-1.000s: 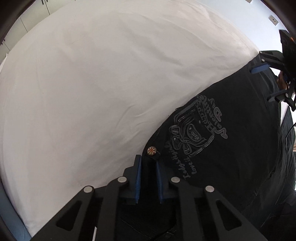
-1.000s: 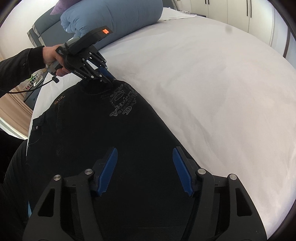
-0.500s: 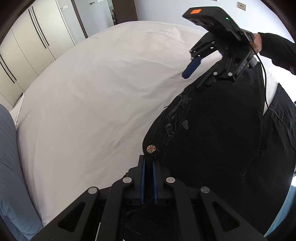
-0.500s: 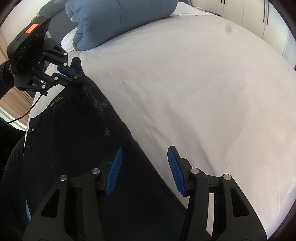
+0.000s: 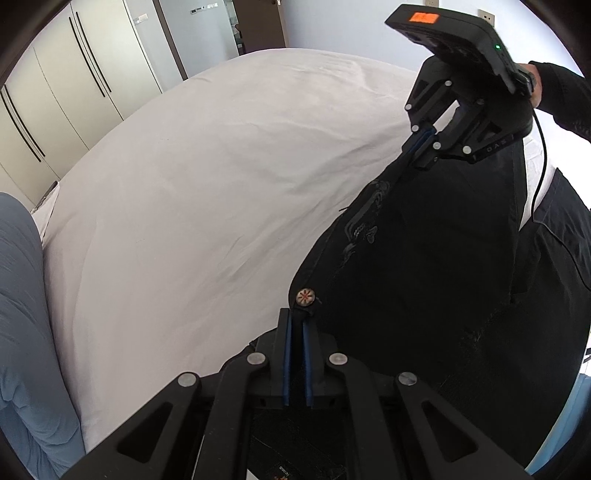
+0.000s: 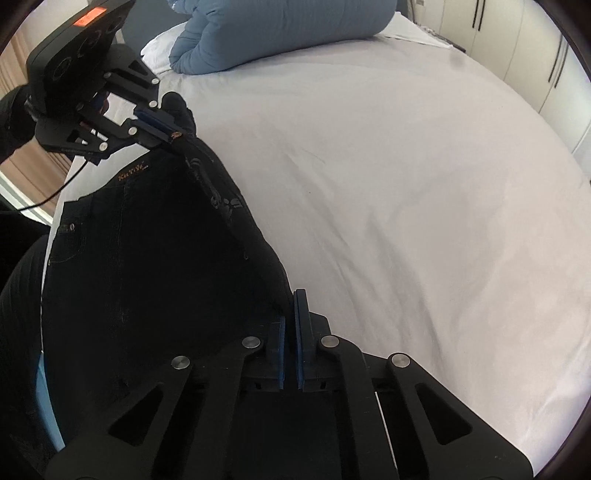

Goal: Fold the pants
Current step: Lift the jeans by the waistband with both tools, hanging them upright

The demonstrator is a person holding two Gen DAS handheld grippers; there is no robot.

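The black pants (image 5: 424,266) with a grey print hang lifted off the white bed, stretched between my two grippers. My left gripper (image 5: 297,317) is shut on the waistband edge just below a metal button (image 5: 305,296). It also shows in the right wrist view (image 6: 162,127), clamped on the fabric. My right gripper (image 6: 290,306) is shut on the opposite edge of the pants (image 6: 155,266). It shows in the left wrist view (image 5: 421,142), high at the right, held by a hand in a black sleeve.
The white bed sheet (image 5: 203,184) spreads under and beyond the pants. A blue duvet (image 6: 280,33) lies at the head of the bed and also shows in the left wrist view (image 5: 22,314). Cream wardrobe doors (image 5: 62,92) stand beyond the bed.
My right gripper was open over the pants; it has shut on their edge. Both grippers have risen, lifting the pants off the bed.
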